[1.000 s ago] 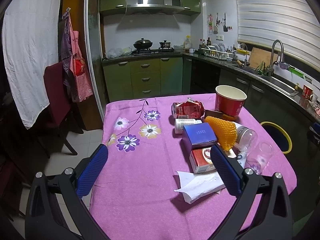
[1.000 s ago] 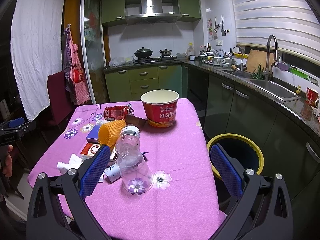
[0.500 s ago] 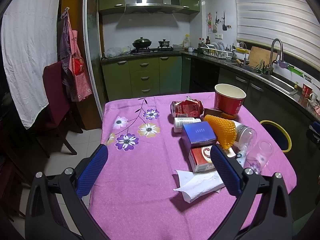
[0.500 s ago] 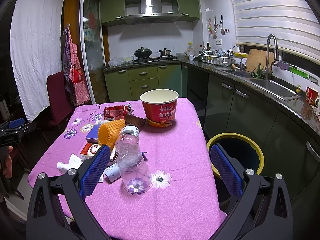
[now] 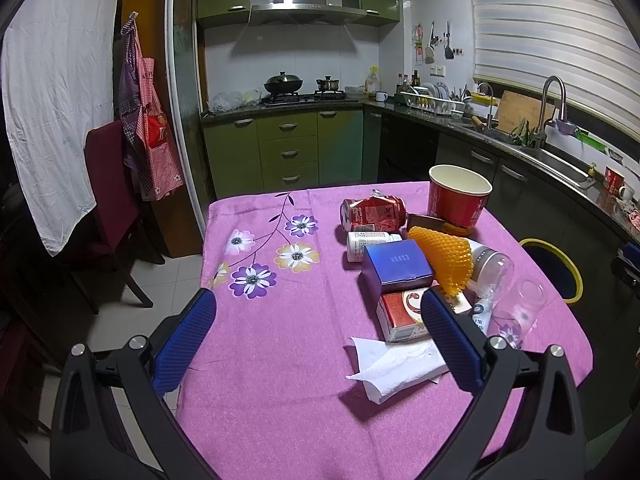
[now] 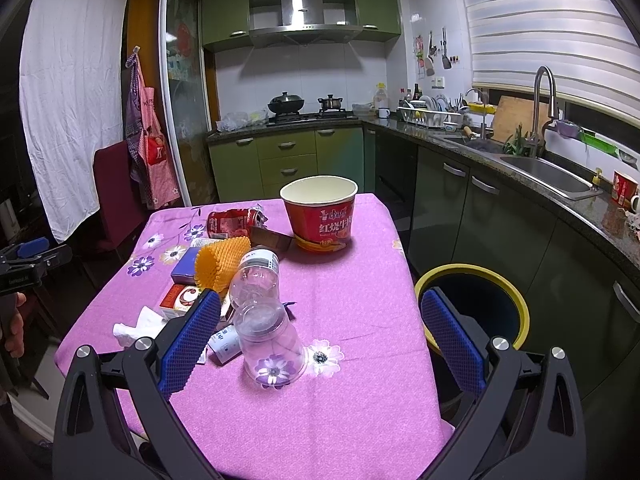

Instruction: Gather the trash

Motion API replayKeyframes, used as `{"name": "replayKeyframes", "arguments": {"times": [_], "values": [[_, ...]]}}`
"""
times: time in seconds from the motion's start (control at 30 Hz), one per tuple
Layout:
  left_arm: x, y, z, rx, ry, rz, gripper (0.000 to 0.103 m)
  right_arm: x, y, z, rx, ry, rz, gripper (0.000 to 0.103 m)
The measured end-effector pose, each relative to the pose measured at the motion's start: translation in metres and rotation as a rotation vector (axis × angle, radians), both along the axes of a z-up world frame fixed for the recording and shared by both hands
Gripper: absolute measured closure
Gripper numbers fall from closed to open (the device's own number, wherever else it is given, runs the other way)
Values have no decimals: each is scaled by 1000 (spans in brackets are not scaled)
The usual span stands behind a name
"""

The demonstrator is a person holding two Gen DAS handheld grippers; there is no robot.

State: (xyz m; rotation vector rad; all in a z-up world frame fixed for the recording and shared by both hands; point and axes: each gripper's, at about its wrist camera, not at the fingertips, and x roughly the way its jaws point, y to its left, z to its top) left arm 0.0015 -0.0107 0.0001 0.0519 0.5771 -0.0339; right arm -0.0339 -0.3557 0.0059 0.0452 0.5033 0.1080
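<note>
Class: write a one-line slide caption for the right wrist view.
Open tongs above a clear bottle beside the yellow-rimmed bin.

A crushed red can (image 5: pixel 373 211), white pill bottle (image 5: pixel 370 240), blue box (image 5: pixel 397 266), orange foam net (image 5: pixel 446 257), red carton (image 5: pixel 402 314), clear bottle (image 6: pixel 260 312) and crumpled tissue (image 5: pixel 394 368) lie clustered beside an upright red noodle cup (image 6: pixel 320 212).

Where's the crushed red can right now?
The crushed red can lies on its side at the table's far end, left of the red noodle cup in both views, just beyond the small white bottle.
</note>
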Motion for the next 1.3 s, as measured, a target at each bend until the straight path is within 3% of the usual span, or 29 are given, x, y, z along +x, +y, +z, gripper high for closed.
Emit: {"name": "replayKeyframes", "arguments": {"times": [1.03, 1.3], "values": [[4, -2, -3, 9, 15, -7, 6, 2, 0, -3, 3, 9, 1, 4], [56, 7, -5, -44, 78, -19, 6, 35, -6, 5, 27, 59, 67, 4]]}}
